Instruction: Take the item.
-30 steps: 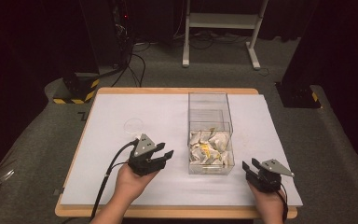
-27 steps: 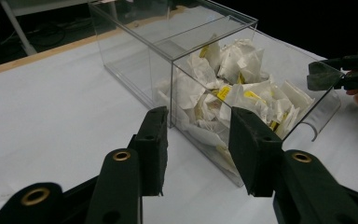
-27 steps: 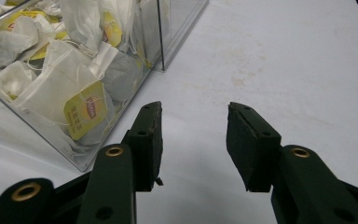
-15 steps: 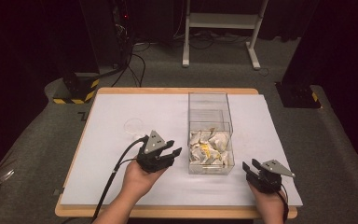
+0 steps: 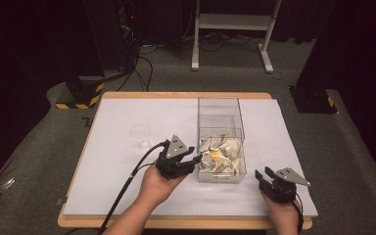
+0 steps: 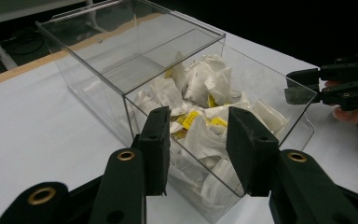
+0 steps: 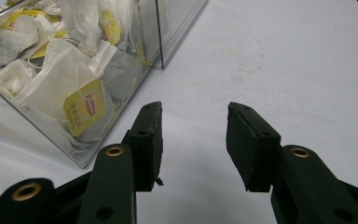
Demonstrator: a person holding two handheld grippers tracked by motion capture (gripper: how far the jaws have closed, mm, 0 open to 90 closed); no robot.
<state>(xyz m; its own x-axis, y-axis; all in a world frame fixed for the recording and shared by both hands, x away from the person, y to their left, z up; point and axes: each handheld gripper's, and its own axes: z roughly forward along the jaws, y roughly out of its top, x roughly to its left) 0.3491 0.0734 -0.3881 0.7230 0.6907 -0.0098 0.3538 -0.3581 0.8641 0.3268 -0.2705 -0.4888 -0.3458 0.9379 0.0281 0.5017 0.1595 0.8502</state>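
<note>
Both claws gape: left claw [image 5: 194,161] at box [image 5: 221,105] wall, right claw [image 5: 263,176] apart.

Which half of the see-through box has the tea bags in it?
The half nearer the person: the clear box holds its tea bags there; the far half is bare.

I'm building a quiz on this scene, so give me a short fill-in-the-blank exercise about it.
1. The clear box holds a heap of ____ bags.
2. The left claw is beside the box's ____ end.
3. The right claw has ____ between its jaws.
4. The tea bags carry tags coloured ____.

Missing words: tea; near; nothing; yellow
</note>
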